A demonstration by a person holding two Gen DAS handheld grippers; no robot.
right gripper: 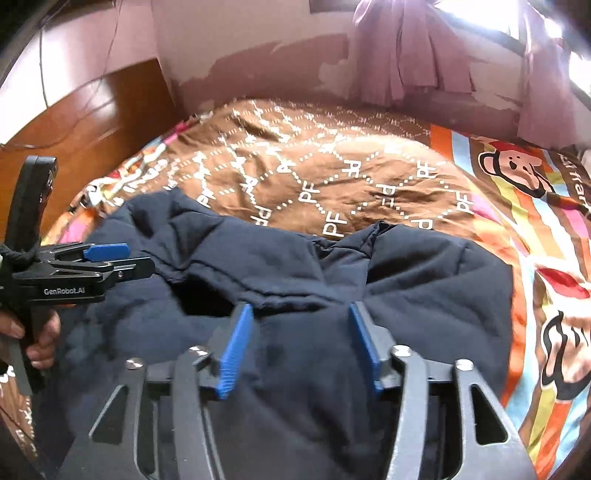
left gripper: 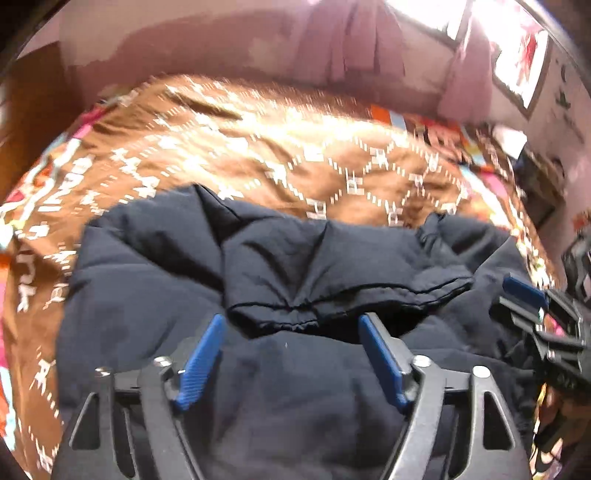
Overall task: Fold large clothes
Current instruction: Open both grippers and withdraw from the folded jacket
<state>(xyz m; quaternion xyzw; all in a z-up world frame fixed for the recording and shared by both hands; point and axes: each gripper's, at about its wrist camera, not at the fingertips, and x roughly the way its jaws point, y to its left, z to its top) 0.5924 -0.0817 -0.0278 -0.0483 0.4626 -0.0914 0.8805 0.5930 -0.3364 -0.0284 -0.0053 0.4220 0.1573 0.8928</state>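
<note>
A large dark navy padded garment (left gripper: 288, 266) lies bunched on the bed, with a hemmed flap (left gripper: 351, 295) folded over its middle. It also shows in the right wrist view (right gripper: 332, 280). My left gripper (left gripper: 291, 325) is open and empty, its blue pads just above the garment near the flap's edge. My right gripper (right gripper: 301, 314) is open and empty, hovering over the garment by the hemmed edge (right gripper: 280, 299). The right gripper shows at the right edge of the left wrist view (left gripper: 524, 288); the left gripper shows at the left of the right wrist view (right gripper: 107, 254).
The garment lies on a brown patterned bedspread (right gripper: 332, 177) with a colourful cartoon border (right gripper: 517, 177). A wooden headboard (right gripper: 85, 110) is at the left. A pink wall and purple curtains (right gripper: 406, 62) stand behind the bed. A bright window (left gripper: 436, 14) is at the upper right.
</note>
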